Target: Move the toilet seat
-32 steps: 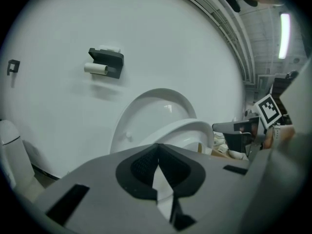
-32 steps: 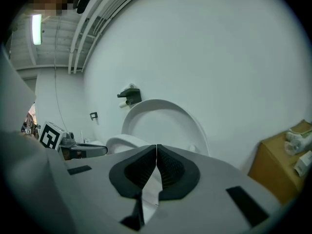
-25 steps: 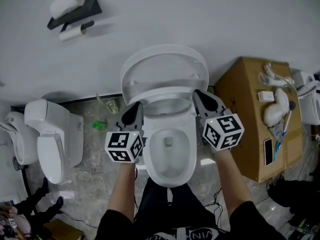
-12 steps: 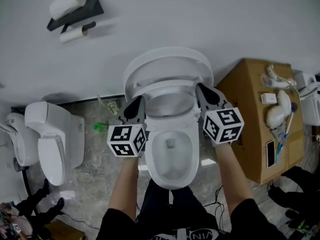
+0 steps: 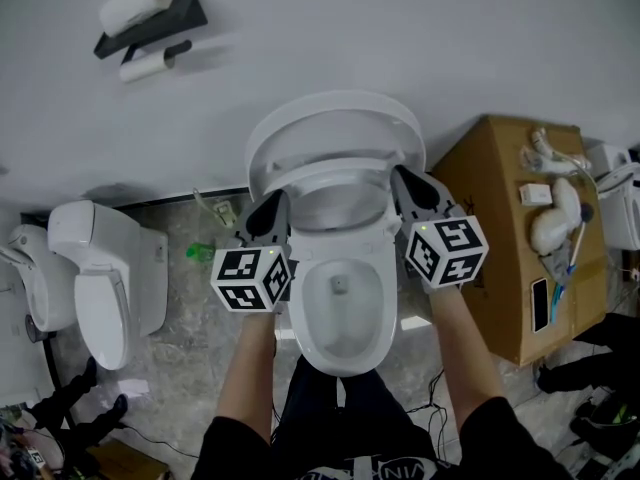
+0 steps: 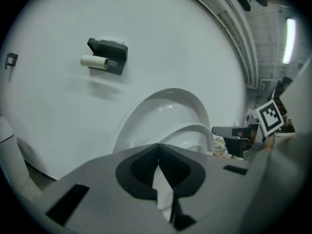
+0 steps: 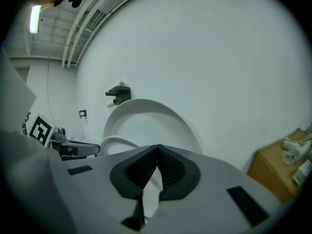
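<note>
while the left gripper [image 5: 273, 206] and right gripper [image 5: 403, 180], both clenched empty, the right's jaws just closed, flank the half-raised white plastic toilet seat [image 5: 330, 171], its swing seems midway and needs even pushes.

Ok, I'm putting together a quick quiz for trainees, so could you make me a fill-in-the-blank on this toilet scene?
1. The lid of the toilet between the grippers is ___, not down over the bowl.
2. In the head view, the cardboard box stands to the ___ of that toilet.
3. The jaws of the left gripper and the right gripper are both ___.
4. The black holder on the wall carries rolls of ___.

Missing words: raised; right; shut; paper.
</note>
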`<state>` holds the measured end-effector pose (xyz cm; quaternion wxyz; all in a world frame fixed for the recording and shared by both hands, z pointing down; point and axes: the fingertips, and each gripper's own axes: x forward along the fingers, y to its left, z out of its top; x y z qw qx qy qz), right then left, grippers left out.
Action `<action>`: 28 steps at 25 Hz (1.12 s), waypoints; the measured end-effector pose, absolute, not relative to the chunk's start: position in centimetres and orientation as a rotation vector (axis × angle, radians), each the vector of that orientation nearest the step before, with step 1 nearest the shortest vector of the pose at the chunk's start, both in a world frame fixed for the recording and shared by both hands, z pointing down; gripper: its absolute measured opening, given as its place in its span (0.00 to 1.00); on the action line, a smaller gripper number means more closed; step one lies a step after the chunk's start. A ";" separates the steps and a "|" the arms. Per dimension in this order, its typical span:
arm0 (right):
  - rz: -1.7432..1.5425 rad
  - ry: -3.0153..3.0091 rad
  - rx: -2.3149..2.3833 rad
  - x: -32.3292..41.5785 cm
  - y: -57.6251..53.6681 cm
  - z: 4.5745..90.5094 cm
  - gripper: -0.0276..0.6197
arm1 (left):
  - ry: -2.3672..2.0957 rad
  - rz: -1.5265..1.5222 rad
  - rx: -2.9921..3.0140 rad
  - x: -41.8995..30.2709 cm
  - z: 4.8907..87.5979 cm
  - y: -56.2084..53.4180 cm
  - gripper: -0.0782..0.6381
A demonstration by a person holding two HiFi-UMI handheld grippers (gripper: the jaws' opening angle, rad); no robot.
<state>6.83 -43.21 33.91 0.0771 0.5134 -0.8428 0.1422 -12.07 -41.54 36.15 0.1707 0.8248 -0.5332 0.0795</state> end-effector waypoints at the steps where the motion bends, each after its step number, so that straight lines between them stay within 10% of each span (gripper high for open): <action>1: 0.420 -2.529 1.544 6.8 -43.1 33.7 0.05 | -1.516 0.224 2.341 -12.2 36.0 -41.5 0.11; 28: 0.351 -2.602 1.358 7.3 -28.6 31.9 0.06 | -1.624 0.183 2.381 -12.9 31.9 -28.2 0.11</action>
